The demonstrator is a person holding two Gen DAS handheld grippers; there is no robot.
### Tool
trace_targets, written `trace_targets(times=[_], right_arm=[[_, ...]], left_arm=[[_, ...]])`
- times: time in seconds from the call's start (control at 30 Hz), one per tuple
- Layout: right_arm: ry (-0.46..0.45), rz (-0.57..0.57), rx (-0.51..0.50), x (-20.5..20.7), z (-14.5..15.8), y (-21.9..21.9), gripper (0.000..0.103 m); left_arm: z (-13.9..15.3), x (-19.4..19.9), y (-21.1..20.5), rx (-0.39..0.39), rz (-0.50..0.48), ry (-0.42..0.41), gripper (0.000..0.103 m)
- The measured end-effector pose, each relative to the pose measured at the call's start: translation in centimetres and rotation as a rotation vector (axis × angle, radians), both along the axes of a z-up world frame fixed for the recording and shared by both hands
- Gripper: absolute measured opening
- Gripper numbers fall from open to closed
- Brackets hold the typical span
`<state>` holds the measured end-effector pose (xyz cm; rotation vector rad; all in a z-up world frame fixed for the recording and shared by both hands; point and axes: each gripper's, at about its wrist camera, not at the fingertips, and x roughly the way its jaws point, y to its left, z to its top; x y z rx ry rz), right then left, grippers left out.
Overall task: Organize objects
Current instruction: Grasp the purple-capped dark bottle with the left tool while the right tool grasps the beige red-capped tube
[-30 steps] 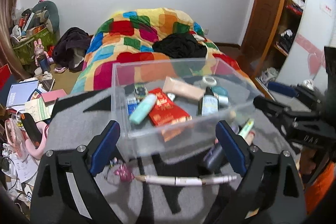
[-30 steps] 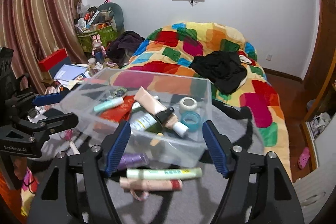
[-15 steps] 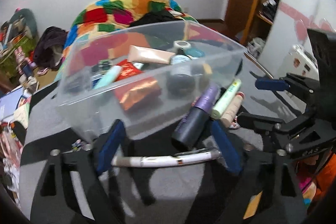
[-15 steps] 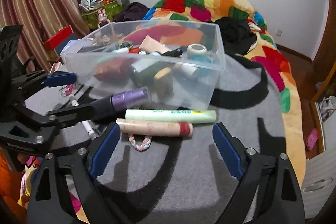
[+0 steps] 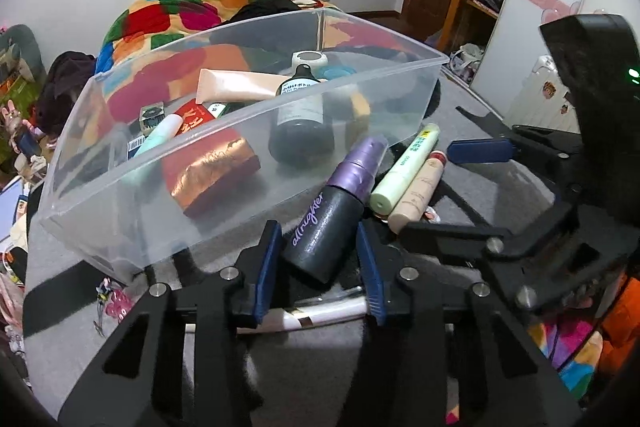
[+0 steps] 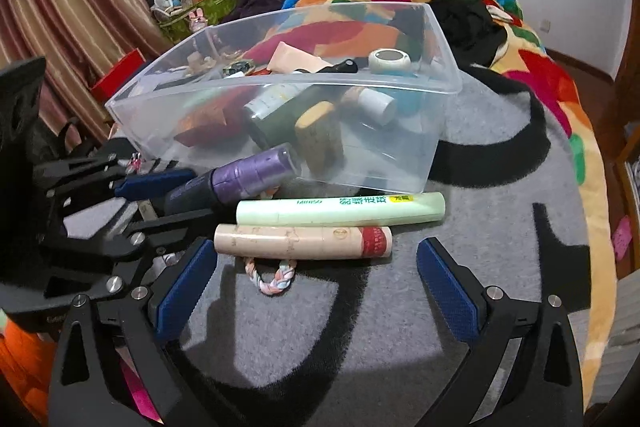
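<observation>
Three tubes lying loose on the grey mat (image 6: 400,307), just in front of one clear plastic bin (image 6: 440,131): one dark spray bottle (image 5: 324,227) with a purple cap, one pale green tube (image 6: 340,211), one beige tube (image 6: 300,241) with a red end. One white pen (image 5: 320,313) nearer still, under the left claw; one braided hair tie (image 6: 274,277) tucked against the beige tube; one pink trinket (image 5: 116,301) at the bin's near left corner.

Spray bottle: long axis running near to far in the left wrist view, purple cap pointing far and slightly right toward the bin wall, base nearest the camera. Green and beige tubes parallel to each other, side by side and touching, lying left to right in the right wrist view, along the bin's near wall.

Left gripper (image 5: 320,267): jaws just been closing, now narrowed around the spray bottle's dark base, blue pads against or just beside its sides; actual pressing hard to tell. Right gripper (image 6: 312,291): jaws just been opening, now spread wide, nothing held, straddling the mat just near of the beige tube and the hair tie.

Inside the bin: jumble of bottles, tubes, a red packet and a roll of tape.
</observation>
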<state>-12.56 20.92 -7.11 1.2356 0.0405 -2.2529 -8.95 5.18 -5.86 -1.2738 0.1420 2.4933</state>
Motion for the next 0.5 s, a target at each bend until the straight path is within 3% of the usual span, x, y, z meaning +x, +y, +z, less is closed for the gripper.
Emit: trace_targets(times=[0.13, 0.27, 0.5], right_arm=[[-0.001, -0.013, -0.015, -0.2, 0.0, -0.1, 0.099], [0.028, -0.012, 0.007, 0.1, 0.1, -0.4, 0.083], [0.057, -0.029, 0.008, 0.7, 0.4, 0.4, 0.083]], left_arm=[[-0.1, 1.3, -0.3, 0.006, 0.011, 0.013, 0.033], [0.2, 2.7, -0.6, 0.022, 0.021, 0.022, 0.028], [1.1, 4.4, -0.9, 0.034, 0.053, 0.058, 0.026]])
